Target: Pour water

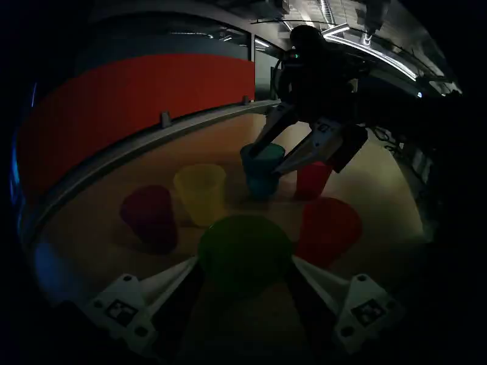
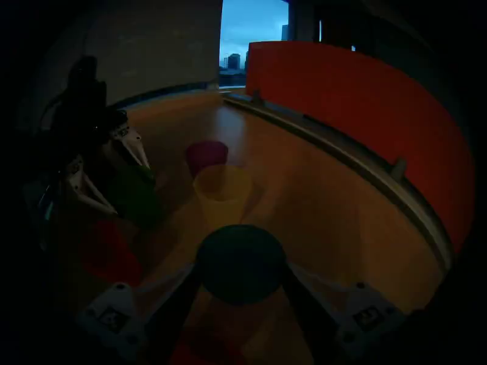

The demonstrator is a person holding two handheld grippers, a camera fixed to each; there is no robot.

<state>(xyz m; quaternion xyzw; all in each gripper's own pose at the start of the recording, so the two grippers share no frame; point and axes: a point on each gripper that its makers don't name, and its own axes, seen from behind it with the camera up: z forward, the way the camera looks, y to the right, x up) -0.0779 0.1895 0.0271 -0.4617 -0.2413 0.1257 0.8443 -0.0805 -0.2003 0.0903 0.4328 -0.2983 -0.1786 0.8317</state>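
Green cup [image 1: 245, 243]: L tool [image 1: 245, 260] grasps | teal cup [image 2: 241, 255]: R tool [image 2: 240, 269] grasps (prob.; dim)

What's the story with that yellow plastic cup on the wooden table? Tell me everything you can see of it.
The yellow plastic cup is a translucent, tapered tumbler, wider at its open rim than at its base. It stands upright on the wooden table, with a dark red cup close beside it. Nothing is gripping it. The light is too dim to tell whether it holds any water.
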